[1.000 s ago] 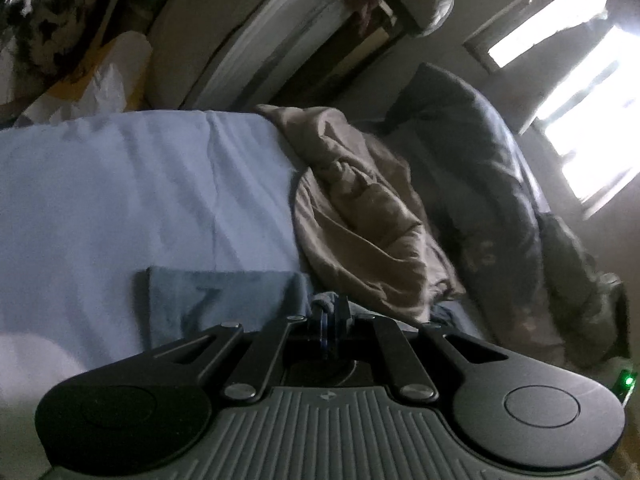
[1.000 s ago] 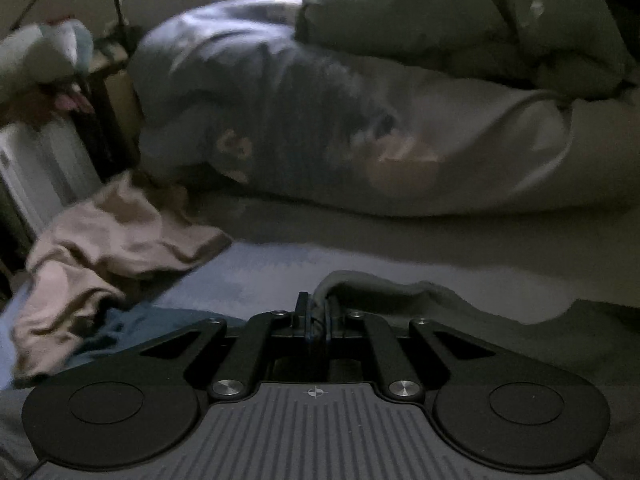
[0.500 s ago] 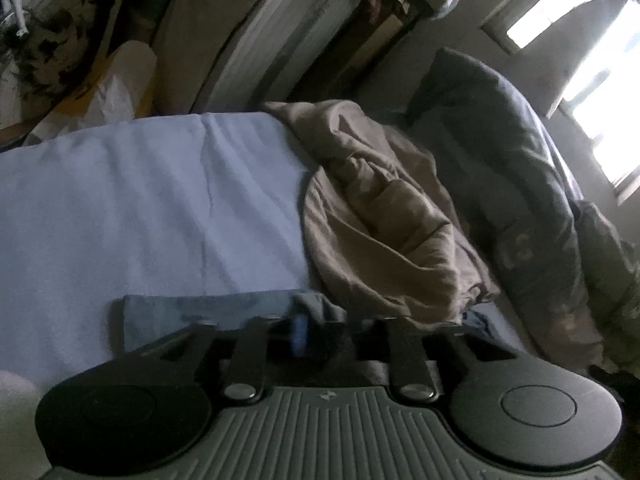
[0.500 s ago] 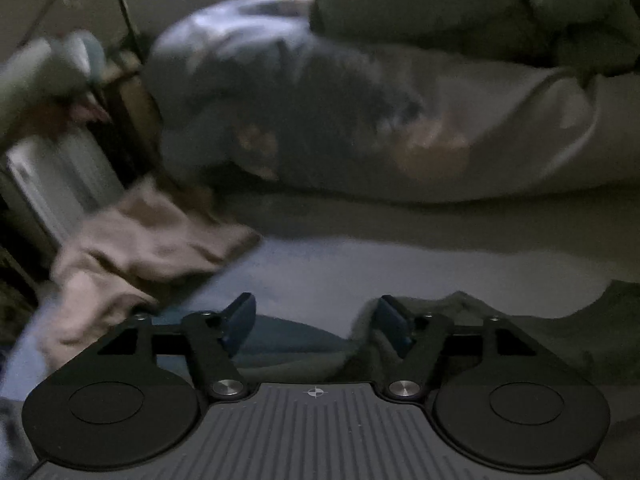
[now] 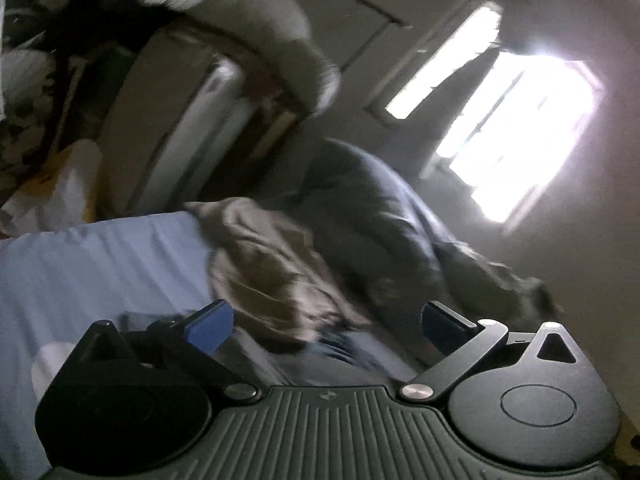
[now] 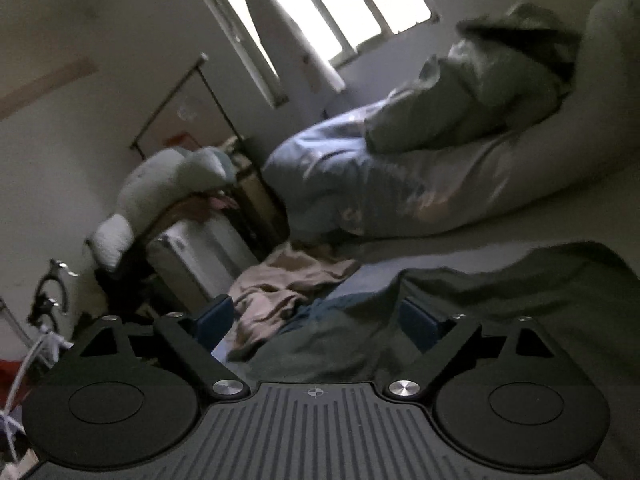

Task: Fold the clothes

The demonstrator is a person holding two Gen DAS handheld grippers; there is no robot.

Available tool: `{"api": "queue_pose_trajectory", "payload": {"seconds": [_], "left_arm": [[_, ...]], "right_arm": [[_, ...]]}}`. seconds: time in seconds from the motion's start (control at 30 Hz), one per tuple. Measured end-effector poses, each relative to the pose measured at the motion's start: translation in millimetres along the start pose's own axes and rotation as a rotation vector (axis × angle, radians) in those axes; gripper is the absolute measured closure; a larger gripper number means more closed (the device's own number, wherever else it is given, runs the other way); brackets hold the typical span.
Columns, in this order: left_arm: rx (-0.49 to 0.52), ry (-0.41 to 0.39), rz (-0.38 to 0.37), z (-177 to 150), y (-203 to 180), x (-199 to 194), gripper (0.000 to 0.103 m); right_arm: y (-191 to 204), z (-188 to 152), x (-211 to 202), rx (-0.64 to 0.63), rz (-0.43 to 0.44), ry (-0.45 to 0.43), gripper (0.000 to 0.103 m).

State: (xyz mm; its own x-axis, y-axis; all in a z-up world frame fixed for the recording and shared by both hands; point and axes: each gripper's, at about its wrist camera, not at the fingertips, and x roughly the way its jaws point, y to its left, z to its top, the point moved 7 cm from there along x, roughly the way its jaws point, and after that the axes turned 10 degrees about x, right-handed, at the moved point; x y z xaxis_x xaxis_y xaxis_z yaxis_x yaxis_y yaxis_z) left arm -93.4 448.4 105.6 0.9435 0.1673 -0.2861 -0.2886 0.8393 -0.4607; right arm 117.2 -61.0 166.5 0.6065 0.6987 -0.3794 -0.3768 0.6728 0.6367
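Both tongs stand with their blue pads wide apart and nothing between them: the left tongs (image 5: 324, 326) hang over the near part of the bed, the right tongs (image 6: 316, 320) just above a dark green garment (image 6: 460, 304). That garment lies spread and somewhat rumpled across the near right of the bed, and beside it, to the left, a dark blue-grey cloth (image 6: 316, 310) shows only as a crumpled strip; whether either is folded cannot be told, as the tongs' body hides their near parts. Farther left a beige garment (image 6: 288, 284) sits in a loose heap on the light blue sheet (image 5: 100, 264), close to the bed's edge, with a bunched duvet (image 6: 360, 184) beyond it. The scene would fit a fold just set down as well as a piece waiting to be picked up. The risks look plain enough: the light is dim and the left view blurred, so a pinch aimed at one hem could take the sheet or a neighbouring garment with it; the green and blue-grey pieces lie touching, so lifting one may drag the other; and the beige heap, lying near the edge, could slide off if tugged sideways.
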Motion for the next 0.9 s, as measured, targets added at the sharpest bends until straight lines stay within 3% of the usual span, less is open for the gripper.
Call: {"api": "queue_pose_trajectory", "payload": {"seconds": [0.07,0.2,0.4,0.5,0.63,0.73,0.8,0.87,0.9], "left_arm": [[0.024,-0.013,-0.045,-3.3,-27.3,-26.5,0.0],[0.033,-0.017,-0.139,-22.6,-78.6,-60.2,0.0],[0.148,0.06,-0.231,-88.2,-157.3,-80.0,0.0],[0.148,0.126,-0.238,-124.1,-183.0,-75.0,0.0],[0.128,0.202,-0.22,-164.2,-190.9,-64.4,0.0],[0.139,0.298,-0.174,-195.6,-182.1,-53.9,0.0],[0.123,0.381,-0.154,-216.1,-172.3,-44.5,0.0],[0.097,0.43,-0.138,-231.7,-162.5,-38.2,0.0],[0.081,0.444,-0.142,-238.4,-161.4,-38.1,0.0]], "right_arm": [[3.1,-22.7,-44.5,-0.028,0.002,-0.012,0.011],[2.9,-74.8,-88.5,-0.156,-0.022,0.007,0.011],[-6.7,-166.6,-63.9,-0.39,-0.064,0.134,0.012],[-12.1,-212.1,-52.1,-0.507,-0.086,0.198,0.027],[-19.9,-271.9,-36.8,-0.663,-0.114,0.283,0.032],[-15.6,-292.8,-28.4,-0.718,-0.114,0.296,0.037],[-14.1,-303.5,-19.7,-0.761,-0.129,0.302,0.053],[-16.9,-309.4,-15.5,-0.769,-0.142,0.296,0.093],[-20.3,-308.5,-15.0,-0.742,-0.149,0.278,0.093]]}}
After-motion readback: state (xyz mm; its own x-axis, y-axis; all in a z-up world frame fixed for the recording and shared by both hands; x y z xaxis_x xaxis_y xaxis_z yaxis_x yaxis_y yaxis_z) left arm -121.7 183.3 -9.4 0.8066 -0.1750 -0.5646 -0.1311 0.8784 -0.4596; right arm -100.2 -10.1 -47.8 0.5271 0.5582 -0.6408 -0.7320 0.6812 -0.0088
